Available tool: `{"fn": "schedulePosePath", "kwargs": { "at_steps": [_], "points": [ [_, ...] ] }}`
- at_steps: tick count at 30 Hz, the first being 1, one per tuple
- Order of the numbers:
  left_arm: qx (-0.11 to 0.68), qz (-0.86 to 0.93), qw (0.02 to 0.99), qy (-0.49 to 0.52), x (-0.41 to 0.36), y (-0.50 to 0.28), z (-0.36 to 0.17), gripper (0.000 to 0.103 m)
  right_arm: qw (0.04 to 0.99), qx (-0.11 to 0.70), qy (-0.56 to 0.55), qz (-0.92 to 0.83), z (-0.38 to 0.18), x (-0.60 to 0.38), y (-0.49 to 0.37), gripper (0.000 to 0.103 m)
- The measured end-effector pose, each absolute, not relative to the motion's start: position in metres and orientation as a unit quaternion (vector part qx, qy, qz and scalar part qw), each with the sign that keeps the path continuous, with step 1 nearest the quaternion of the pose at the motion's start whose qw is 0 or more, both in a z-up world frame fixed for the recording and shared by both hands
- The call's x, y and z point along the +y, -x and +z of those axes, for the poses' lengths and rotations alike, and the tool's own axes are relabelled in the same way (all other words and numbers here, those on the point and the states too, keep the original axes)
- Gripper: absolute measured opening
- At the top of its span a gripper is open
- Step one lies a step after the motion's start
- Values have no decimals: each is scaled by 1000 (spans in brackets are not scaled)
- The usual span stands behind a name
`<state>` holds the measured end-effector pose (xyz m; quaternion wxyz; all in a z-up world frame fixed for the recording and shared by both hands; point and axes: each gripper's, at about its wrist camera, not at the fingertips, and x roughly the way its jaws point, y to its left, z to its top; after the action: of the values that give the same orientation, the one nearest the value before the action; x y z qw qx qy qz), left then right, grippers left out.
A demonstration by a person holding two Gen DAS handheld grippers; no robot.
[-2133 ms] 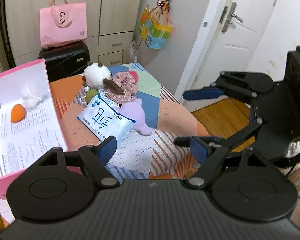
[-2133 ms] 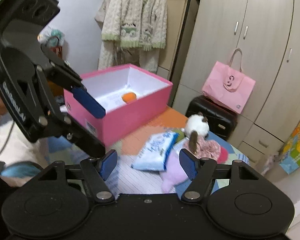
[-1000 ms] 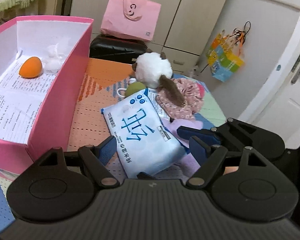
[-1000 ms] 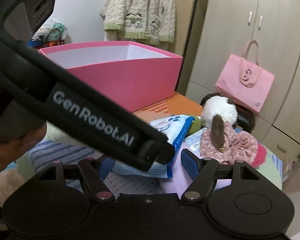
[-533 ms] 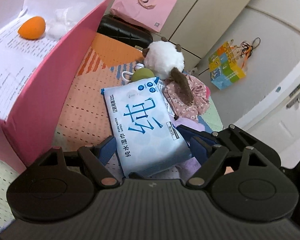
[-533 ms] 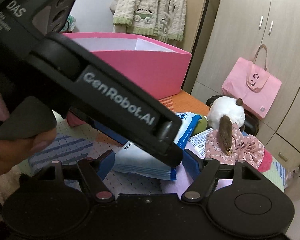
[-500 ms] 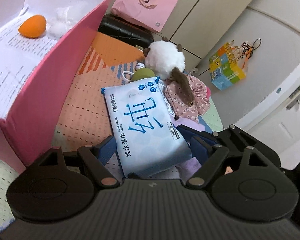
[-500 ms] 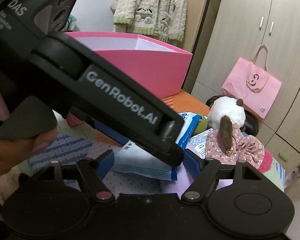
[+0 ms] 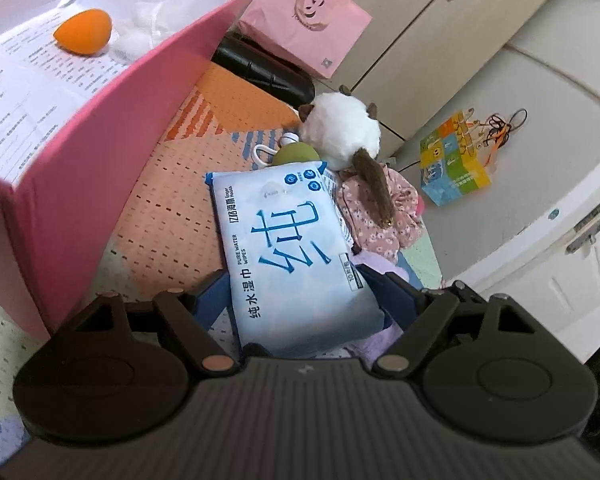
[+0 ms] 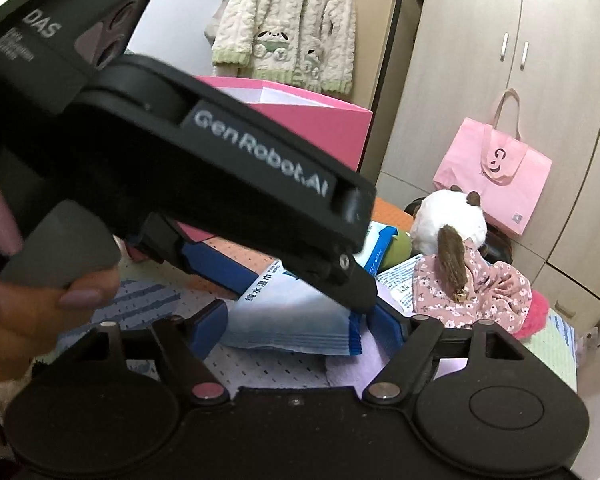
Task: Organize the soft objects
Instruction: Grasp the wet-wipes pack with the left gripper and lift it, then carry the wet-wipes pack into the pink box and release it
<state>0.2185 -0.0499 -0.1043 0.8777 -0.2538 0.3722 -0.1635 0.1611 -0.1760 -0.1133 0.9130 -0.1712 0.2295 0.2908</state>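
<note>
A blue-and-white wet wipes pack (image 9: 292, 248) lies on the patchwork cover, partly over a lilac plush (image 9: 380, 344). My left gripper (image 9: 296, 280) straddles it. Its jaws are closing, a blue pad at each long edge, and the pack is not squeezed or lifted. In the right wrist view the left gripper (image 10: 284, 280) crosses in front, held by a hand (image 10: 40, 300). My right gripper (image 10: 298, 316) is open, just short of the wet wipes pack's (image 10: 284, 320) near end. A white plush cat (image 9: 340, 136), a green ball (image 9: 296, 154) and a floral cloth (image 9: 380, 216) lie beyond.
An open pink box (image 9: 80, 140) stands on the left, holding an orange sponge (image 9: 83, 31) and white fluff (image 9: 140, 36). Behind the bed are a black suitcase (image 9: 260, 68), a pink tote (image 9: 308, 28) and wardrobes. A colourful bag (image 9: 452, 160) hangs by the door.
The left gripper swung in from the box side, sank and rolled, so the wipes pack now sits between its fingers. The right gripper has hardly moved.
</note>
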Motion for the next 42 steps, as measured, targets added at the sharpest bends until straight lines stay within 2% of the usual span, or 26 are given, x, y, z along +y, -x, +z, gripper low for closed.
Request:
{"fn": "schedulePosePath", "kwargs": {
  "at_steps": [7,11,17,23,32,42],
  "points": [
    [367,-169,884,235,-53,-214,-103,71,915,233,175,278,-115,-169,-160,77],
    [368,-168,882,243,-52,-210,-102,63,921,234,164,264,-114,-164,-161,72],
    [364,-176,885,232,-53,-205,-95,62,925,225,152,267,-108,-169,-156,67],
    [357,-184,894,201,-54,-193,-77,62,933,212,133,260,-96,-171,-149,67],
    [371,-190,904,98,-65,-165,-50,62,934,240,98,245,-80,-166,-132,66],
    [383,-218,894,83,-55,-133,-36,62,933,265,84,227,-63,-158,-98,66]
  ]
}}
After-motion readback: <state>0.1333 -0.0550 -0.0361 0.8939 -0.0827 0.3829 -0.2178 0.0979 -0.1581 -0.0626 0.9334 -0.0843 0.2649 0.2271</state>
